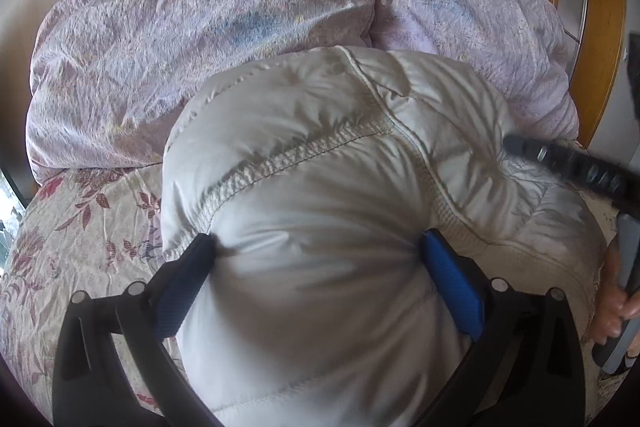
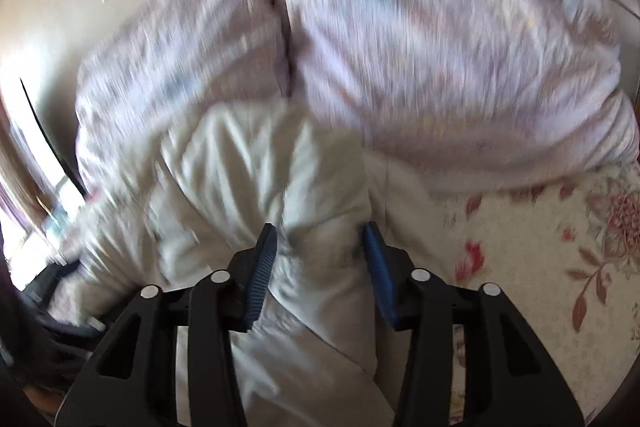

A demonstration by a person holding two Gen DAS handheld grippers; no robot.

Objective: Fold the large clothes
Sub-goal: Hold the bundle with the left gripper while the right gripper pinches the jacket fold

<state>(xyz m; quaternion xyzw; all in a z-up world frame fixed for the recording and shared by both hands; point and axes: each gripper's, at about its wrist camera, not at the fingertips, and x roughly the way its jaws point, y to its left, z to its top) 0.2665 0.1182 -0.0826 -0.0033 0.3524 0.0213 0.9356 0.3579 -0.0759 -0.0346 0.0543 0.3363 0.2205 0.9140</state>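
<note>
A puffy white down jacket [image 1: 320, 155] lies bunched on the bed. In the left wrist view my left gripper [image 1: 316, 239] stands wide around a thick quilted bulge of it, and both blue pads [image 1: 452, 287] press into the fabric, which puckers at the tips. In the blurred right wrist view my right gripper [image 2: 320, 227] pinches a narrower fold of the same jacket [image 2: 240, 167] between its pads. One black finger [image 1: 576, 167] of the right gripper shows at the right edge of the left wrist view, resting on the jacket, with a hand [image 1: 612, 303] on its handle.
A crumpled lilac duvet [image 1: 200, 27] is piled behind the jacket against the wall and fills the back [image 2: 440, 47]. A floral sheet [image 1: 80, 227] covers the bed on both sides [image 2: 540, 247]. Wooden furniture [image 1: 600, 27] stands at the right.
</note>
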